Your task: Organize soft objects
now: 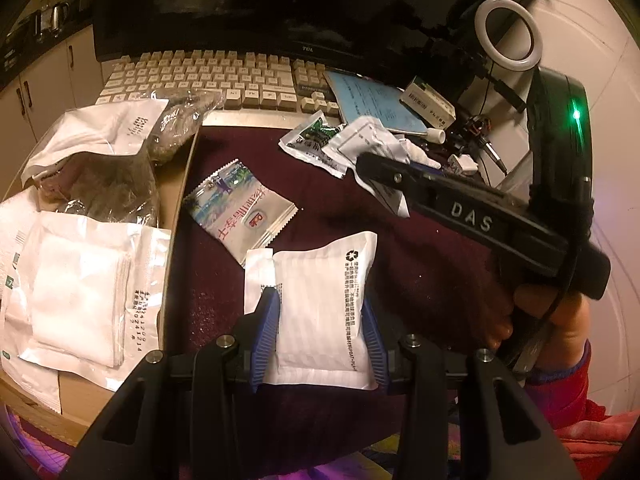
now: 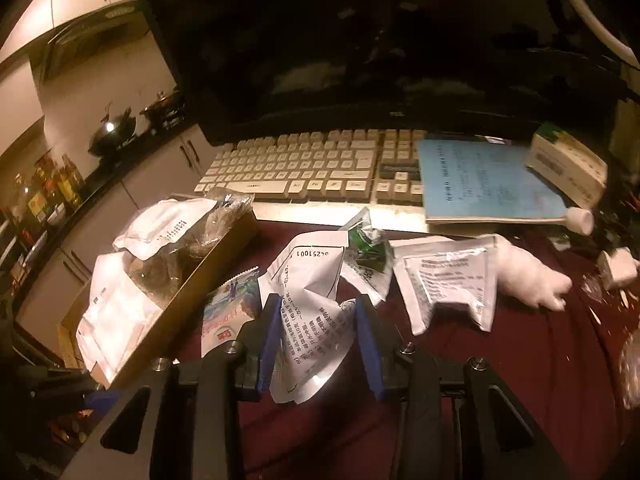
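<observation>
The left tongs (image 1: 320, 312) held a white padded pouch (image 1: 324, 312) between their blue fingers (image 1: 266, 328), over the dark red cloth (image 1: 420, 272) that covered the worktop; the pouch bulged between the pads, so the grip looked firm. The right tongs (image 2: 316, 328) were closed on a crumpled white printed packet (image 2: 312, 320), which stood up from the cloth with its lower end hanging loose below the fingers; how tightly it was pinched could not be told. To the left sat a shallow cardboard tray (image 1: 176, 216) already carrying folded gauze in clear wrap (image 1: 80, 296) and other bags, and it seemed the likely home for both items.

The risks, as I judged them: the slick, crushed packet could slip out of the right tongs if swung quickly; both tongs making for the tray together could collide, since they were close; the pouch could catch the tray's near wall and drop short onto the landscape-printed sachet (image 1: 240, 208) lying just beside it.
</observation>
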`<state>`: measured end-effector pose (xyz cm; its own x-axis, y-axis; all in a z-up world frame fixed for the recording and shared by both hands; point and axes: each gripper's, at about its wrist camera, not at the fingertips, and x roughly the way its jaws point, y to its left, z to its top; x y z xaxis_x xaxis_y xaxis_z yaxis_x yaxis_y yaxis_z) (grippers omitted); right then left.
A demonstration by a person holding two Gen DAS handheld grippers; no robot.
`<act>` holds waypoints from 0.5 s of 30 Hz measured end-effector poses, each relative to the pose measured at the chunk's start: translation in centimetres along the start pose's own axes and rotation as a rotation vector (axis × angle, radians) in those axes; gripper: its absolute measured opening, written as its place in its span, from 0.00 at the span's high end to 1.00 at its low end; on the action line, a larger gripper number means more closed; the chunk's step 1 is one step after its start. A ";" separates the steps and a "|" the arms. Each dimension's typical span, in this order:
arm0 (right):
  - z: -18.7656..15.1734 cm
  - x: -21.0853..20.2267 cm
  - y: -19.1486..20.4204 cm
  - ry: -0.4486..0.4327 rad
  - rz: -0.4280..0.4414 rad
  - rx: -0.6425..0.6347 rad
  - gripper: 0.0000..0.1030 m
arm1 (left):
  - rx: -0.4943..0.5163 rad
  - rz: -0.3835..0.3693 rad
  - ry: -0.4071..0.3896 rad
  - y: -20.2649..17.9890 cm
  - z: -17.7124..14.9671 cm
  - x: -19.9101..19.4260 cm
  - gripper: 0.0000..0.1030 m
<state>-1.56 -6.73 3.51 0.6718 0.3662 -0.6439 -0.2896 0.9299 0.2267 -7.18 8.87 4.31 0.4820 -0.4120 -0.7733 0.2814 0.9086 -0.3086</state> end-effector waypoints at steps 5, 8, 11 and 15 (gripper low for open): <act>-0.3 0.2 0.0 0.011 -0.001 0.007 0.62 | 0.000 0.009 0.002 0.0 -0.1 0.0 0.68; -0.6 0.7 -0.2 0.029 -0.003 0.019 0.62 | -0.004 0.010 0.010 0.1 0.2 0.2 0.84; -0.7 1.1 -0.4 0.040 -0.002 0.025 0.62 | -0.007 0.013 0.010 0.2 0.4 0.3 0.84; -0.7 1.2 -0.6 0.041 -0.002 0.027 0.62 | -0.011 0.008 0.017 0.2 0.6 0.7 0.91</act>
<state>-1.02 -6.83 2.10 0.6435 0.3635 -0.6736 -0.2699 0.9313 0.2447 -6.29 8.77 4.04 0.4698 -0.4033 -0.7853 0.2685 0.9127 -0.3081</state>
